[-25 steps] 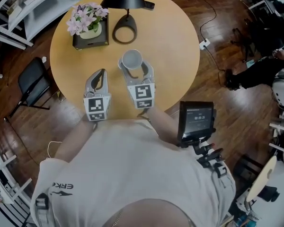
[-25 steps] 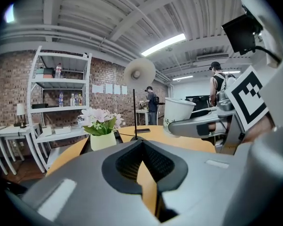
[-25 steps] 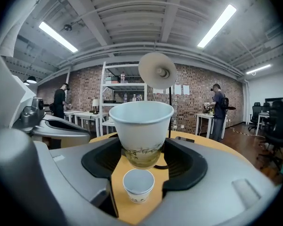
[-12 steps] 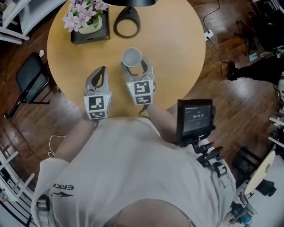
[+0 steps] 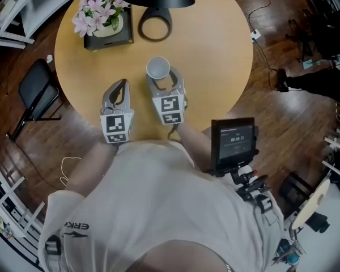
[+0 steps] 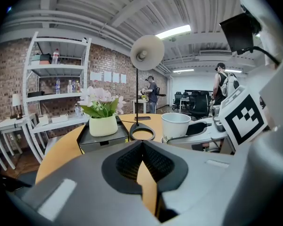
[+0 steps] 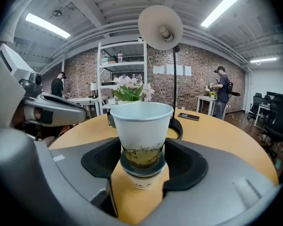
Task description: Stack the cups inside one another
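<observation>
Looking down from the head camera, I see the right gripper (image 5: 161, 77) clamped on a white paper cup (image 5: 157, 68), with its pads against the lower wall on both sides. The cup is upright over the middle of the round wooden table (image 5: 215, 50). I can't tell whether its base touches the top. The left gripper (image 5: 122, 85) sits at the cup's 8 o'clock, apart from it, with its jaws together and nothing between them. A lamp's ring base (image 5: 154, 30) lies at the cup's 12 o'clock. Potted flowers (image 5: 96, 13) on a dark box (image 5: 109, 41) stand at 10 o'clock.
</observation>
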Action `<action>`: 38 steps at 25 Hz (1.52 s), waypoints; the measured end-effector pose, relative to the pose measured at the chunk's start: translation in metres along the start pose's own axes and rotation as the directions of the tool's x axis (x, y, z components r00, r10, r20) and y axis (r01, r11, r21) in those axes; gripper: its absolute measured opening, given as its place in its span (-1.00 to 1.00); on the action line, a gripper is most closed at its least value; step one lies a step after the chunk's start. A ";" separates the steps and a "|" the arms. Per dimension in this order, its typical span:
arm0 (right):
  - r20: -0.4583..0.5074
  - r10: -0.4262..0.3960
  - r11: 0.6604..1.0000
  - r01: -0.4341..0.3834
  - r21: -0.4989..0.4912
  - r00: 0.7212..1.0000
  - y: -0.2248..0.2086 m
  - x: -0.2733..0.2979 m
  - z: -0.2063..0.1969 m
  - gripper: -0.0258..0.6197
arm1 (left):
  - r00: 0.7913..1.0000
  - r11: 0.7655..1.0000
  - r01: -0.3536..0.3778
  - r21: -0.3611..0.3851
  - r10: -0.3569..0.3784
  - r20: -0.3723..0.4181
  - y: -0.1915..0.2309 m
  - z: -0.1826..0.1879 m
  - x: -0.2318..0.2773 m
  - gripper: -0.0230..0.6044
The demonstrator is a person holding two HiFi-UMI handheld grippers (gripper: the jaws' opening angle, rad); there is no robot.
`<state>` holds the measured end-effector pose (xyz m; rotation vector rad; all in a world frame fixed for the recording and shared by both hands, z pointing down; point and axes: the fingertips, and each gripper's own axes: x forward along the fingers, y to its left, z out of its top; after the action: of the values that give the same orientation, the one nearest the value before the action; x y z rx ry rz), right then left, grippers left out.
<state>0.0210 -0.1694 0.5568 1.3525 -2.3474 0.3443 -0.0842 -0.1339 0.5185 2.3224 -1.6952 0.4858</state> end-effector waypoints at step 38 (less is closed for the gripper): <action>-0.023 -0.001 1.000 0.000 -0.017 1.000 0.000 0.011 -0.011 0.42 | 1.000 1.000 0.009 -0.013 -0.009 -0.027 0.000 -0.019 0.013 -0.92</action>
<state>0.0181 -0.1735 0.5713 1.3339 -2.3259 0.3370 -0.0827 -0.1383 0.5413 2.3035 -1.6699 0.5010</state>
